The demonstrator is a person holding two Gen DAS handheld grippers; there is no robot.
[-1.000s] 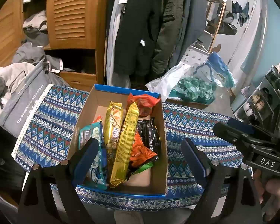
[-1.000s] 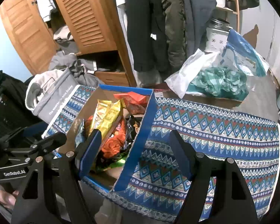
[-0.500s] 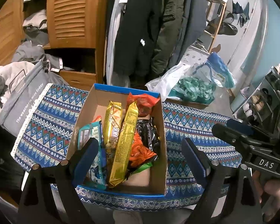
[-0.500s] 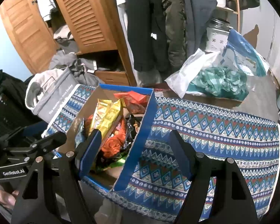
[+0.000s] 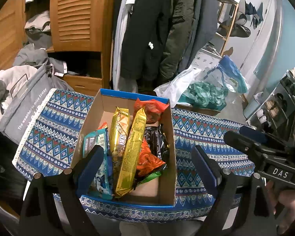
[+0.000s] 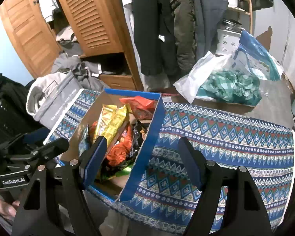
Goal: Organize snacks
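A blue-edged cardboard box (image 5: pixel 168 129) (image 6: pixel 151 135) stands on a table with a patterned blue cloth (image 5: pixel 49 133) (image 6: pixel 216 137). It holds several snacks: two gold packs (image 5: pixel 132 149) (image 6: pixel 110 123), a teal pack (image 5: pixel 96 143), orange packs (image 5: pixel 149 157) (image 6: pixel 118 151), a red pack (image 5: pixel 149 108) (image 6: pixel 139 104) and a black pack (image 5: pixel 157 139). My left gripper (image 5: pixel 147 165) is open and empty above the box's near end. My right gripper (image 6: pixel 143 157) is open and empty over the box's right wall. Each gripper shows in the other's view: the right one (image 5: pixel 261 149), the left one (image 6: pixel 33 153).
A grey bag with clothes (image 5: pixel 19 98) (image 6: pixel 53 98) sits at the table's left end. Plastic bags with teal stuff (image 5: pixel 204 92) (image 6: pixel 228 84) lie behind the table. Coats (image 5: pixel 157 29) and a wooden wardrobe (image 5: pixel 74 15) stand behind. A shoe rack (image 5: pixel 275 106) is at right.
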